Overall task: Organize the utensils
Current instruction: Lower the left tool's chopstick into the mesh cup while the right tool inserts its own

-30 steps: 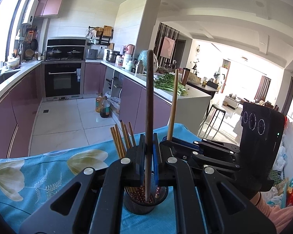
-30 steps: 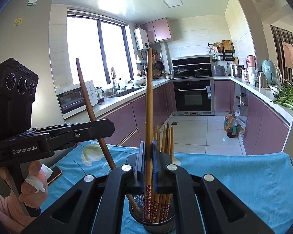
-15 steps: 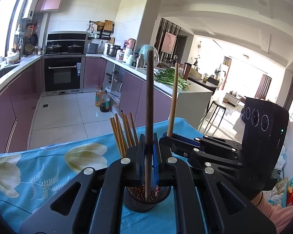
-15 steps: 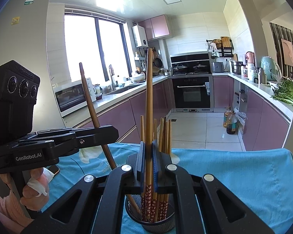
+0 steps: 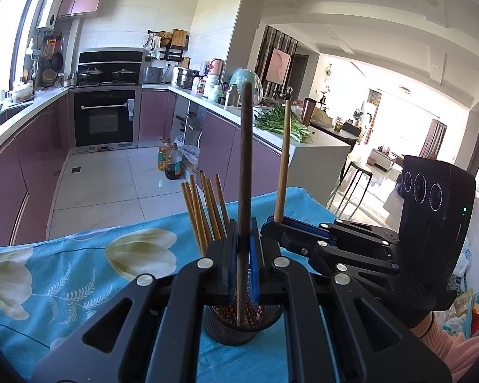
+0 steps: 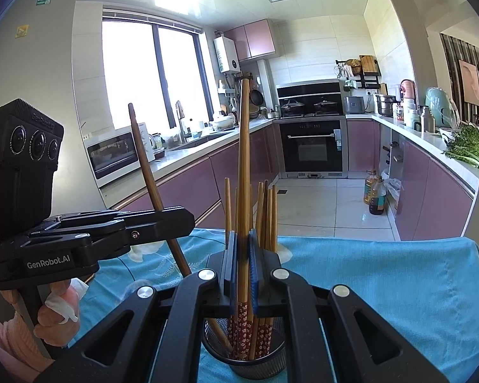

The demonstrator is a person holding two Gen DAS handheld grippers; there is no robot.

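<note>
A black mesh holder [image 5: 239, 330] stands on the blue flowered tablecloth [image 5: 79, 274] with several wooden chopsticks [image 5: 204, 210] upright in it. My left gripper [image 5: 243, 242] is shut on a dark brown chopstick [image 5: 245, 166], held upright with its lower end inside the holder. My right gripper [image 6: 243, 245] is shut on a light wooden chopstick [image 6: 244, 159]; its red patterned end reaches into the holder [image 6: 249, 362]. Each view shows the other gripper beside the holder: the right gripper [image 5: 273, 226] with its chopstick [image 5: 282, 159], the left gripper [image 6: 188, 220] with its leaning chopstick [image 6: 143, 159].
A hand [image 6: 57, 314] grips the left gripper's handle. The table's far edge [image 6: 367, 239] drops to the tiled kitchen floor. Purple cabinets, an oven [image 6: 313, 146] and a counter with greens [image 5: 281, 124] lie well behind.
</note>
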